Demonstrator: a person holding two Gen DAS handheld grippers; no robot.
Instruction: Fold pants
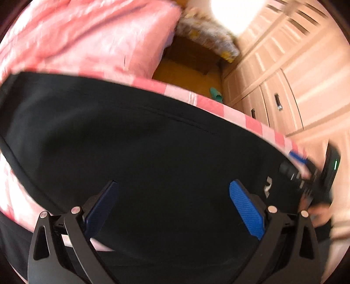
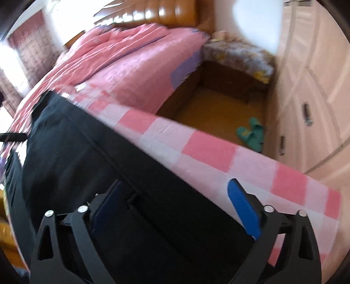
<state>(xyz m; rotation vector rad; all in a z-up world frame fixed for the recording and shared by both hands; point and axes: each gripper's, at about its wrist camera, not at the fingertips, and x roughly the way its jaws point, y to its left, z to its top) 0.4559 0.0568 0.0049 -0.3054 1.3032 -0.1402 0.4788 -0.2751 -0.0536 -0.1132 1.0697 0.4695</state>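
Both our grippers, left (image 1: 174, 194) and right (image 2: 174, 194), hover spread wide, empty, over black pants (image 1: 131, 142). We should pinch matching edges evenly.

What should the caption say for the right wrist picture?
Open right gripper above black fabric pants on pink-and-white checkered bedsheet.

Pants (image 1: 142, 142): matt black cloth, smooth. Sheet (image 2: 207, 153): checked cloth. Headboard (image 2: 170, 15): glossy leather-like. Wardrobe (image 2: 317, 98): smooth wood.

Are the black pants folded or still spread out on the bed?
Mostly spread: the black pants lie long and flat across the checkered sheet. Whether they are already halved lengthwise, cannot tell.
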